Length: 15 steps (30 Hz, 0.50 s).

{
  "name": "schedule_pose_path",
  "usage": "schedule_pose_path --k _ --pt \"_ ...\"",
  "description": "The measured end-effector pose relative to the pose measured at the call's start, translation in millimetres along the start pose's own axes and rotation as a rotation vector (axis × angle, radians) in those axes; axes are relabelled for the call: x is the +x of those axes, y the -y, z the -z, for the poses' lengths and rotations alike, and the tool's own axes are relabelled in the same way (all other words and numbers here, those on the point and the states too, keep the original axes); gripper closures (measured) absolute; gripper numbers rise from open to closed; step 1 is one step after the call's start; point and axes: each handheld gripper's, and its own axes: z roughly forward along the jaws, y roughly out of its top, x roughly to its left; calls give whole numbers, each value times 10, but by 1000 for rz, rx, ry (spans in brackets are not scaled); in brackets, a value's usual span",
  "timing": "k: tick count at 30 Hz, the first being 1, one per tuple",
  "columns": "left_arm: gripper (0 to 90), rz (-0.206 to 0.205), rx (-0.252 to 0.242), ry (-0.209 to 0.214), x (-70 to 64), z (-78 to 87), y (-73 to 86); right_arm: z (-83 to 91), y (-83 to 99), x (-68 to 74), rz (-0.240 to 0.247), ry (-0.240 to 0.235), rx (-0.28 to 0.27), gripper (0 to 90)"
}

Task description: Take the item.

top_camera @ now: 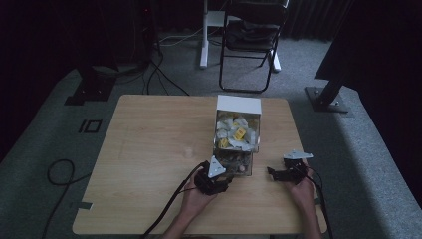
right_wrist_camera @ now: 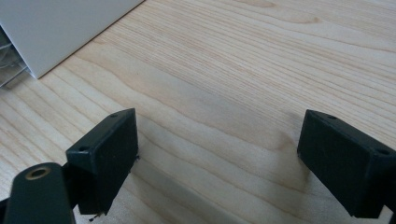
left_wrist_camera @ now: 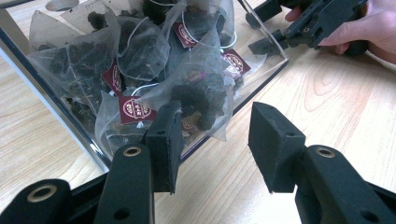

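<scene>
from above, a clear box of tea bags sits right of centre on the pale wood table, the left gripper at its near end and the right gripper lower right, apart from it. the left gripper view shows matte black jaws spread wide at the bottom, one edging over the transparent wall before gauzy pyramid tea bags with maroon tags. in the right gripper view, blocky jaws gape over bare grained wood, a white panel upper left.

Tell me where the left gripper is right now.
In the high view the left gripper sits left of centre at the table's near side, open at the near end of the clear box of tea bags.
</scene>
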Motion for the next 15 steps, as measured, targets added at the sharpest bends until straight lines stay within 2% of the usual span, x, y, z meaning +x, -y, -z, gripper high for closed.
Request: schedule_pose_path --k 7,15 --pt "518 -16 -48 -7 -41 58 -53 0 0 0 0 0 0 122" --pt "503 -17 -66 -16 -35 74 -137 0 0 0 0 0 0 122"
